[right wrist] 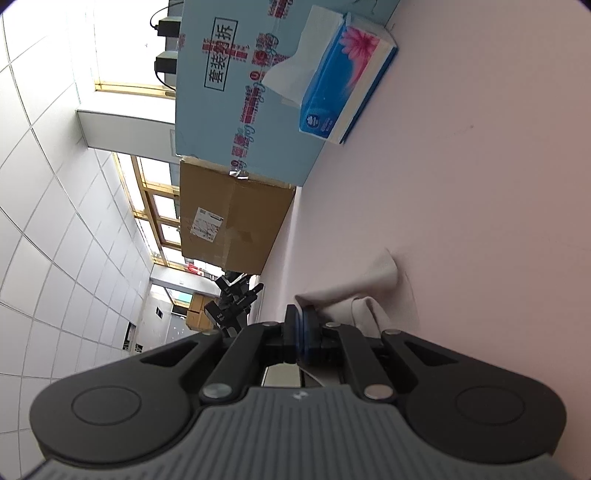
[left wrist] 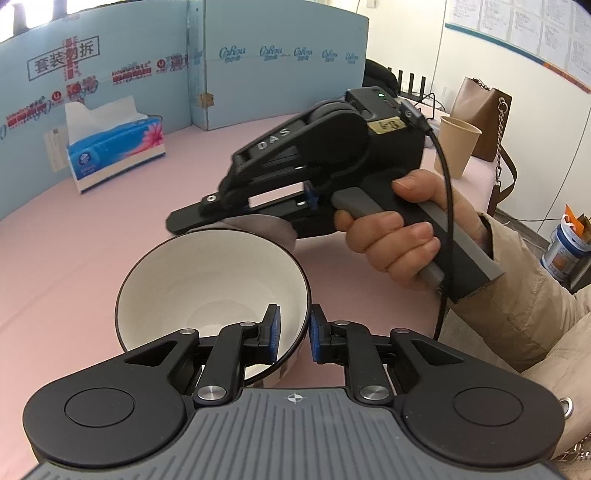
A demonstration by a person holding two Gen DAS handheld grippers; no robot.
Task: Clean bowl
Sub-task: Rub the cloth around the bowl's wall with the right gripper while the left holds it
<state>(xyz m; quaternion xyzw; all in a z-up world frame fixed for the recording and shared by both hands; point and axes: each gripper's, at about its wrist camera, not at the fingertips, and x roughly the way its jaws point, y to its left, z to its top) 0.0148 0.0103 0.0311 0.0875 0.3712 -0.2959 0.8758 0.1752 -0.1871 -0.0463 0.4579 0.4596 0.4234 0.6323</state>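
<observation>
Left wrist view: close above table (left wrist: 74,266), angled down, facing far blue panel (left wrist: 277,66). Right wrist view: rolled sideways, low, near level. Both share tissue box (left wrist: 114,149), blue panel, table.

Bowl (left wrist: 207,280): lower rim and base hidden behind the left gripper (left wrist: 294,334) linkage, far rim tucked under the right gripper (left wrist: 184,221). Whether its blue pads (left wrist: 274,332) touch the rim, can't tell. Tissue (right wrist: 354,295): near end hidden between the pinched jaws, in the left view mostly behind the right gripper. Paper cup (left wrist: 456,146): left side hidden. Wall sheets (left wrist: 517,26) upper right: print too small. Bucket (left wrist: 567,251) partly cut by right edge.
</observation>
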